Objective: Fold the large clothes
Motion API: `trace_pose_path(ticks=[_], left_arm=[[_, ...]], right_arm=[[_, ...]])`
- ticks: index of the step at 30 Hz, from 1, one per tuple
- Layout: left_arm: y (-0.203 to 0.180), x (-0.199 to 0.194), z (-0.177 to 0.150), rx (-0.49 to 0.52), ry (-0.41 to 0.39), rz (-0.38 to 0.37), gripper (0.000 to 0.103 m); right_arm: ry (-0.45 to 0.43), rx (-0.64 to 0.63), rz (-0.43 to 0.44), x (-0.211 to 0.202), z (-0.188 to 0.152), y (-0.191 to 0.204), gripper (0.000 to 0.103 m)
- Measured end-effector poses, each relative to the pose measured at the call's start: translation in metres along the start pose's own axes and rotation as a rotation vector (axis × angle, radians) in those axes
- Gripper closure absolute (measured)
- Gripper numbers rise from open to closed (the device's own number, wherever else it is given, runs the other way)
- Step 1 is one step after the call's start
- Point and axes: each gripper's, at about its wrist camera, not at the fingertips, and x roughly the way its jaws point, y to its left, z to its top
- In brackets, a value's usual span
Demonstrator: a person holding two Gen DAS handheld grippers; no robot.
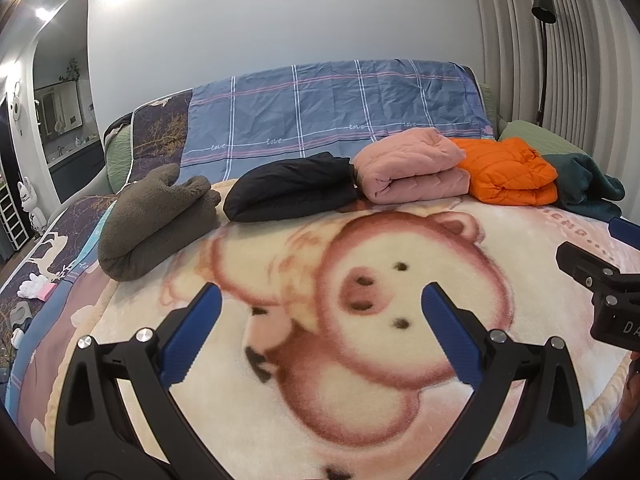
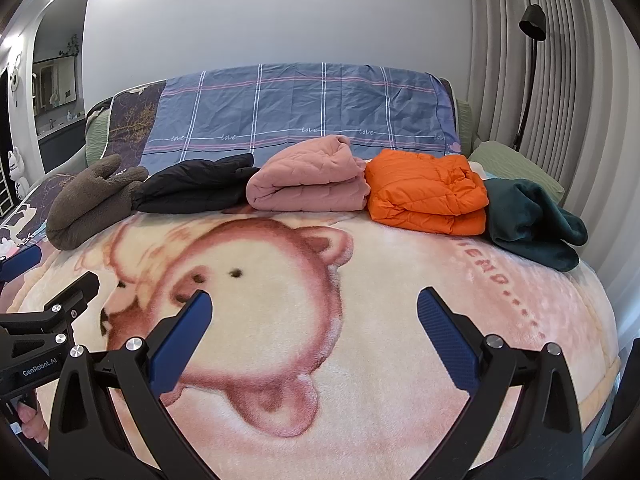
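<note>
Several folded garments lie in a row at the far side of the bed: a brown fleece (image 1: 152,220) (image 2: 92,200), a black jacket (image 1: 292,188) (image 2: 196,186), a pink quilted jacket (image 1: 412,168) (image 2: 308,178), an orange puffer jacket (image 1: 508,172) (image 2: 428,192) and a dark teal fleece (image 1: 588,188) (image 2: 532,224). My left gripper (image 1: 320,300) is open and empty above the pig-print blanket (image 1: 320,400). My right gripper (image 2: 314,306) is open and empty above the same blanket (image 2: 360,340). Each gripper shows at the edge of the other's view.
A blue plaid quilt (image 1: 332,108) (image 2: 304,104) covers the headboard. A black floor lamp (image 2: 528,60) and grey curtains (image 2: 568,80) stand at the right. A green pillow (image 2: 516,168) lies behind the teal fleece. Small items (image 1: 36,286) lie at the bed's left edge.
</note>
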Motion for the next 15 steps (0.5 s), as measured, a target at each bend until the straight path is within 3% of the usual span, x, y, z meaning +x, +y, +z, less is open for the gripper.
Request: trace_pose_path(ticks=[15], left_arm=[[-0.0018,-0.0015,0.0025,0.002,-0.007,-0.007,0.002]], right_arm=[[-0.01,0.012,-0.001,-0.0036,0.0033,-0.0013,0.001]])
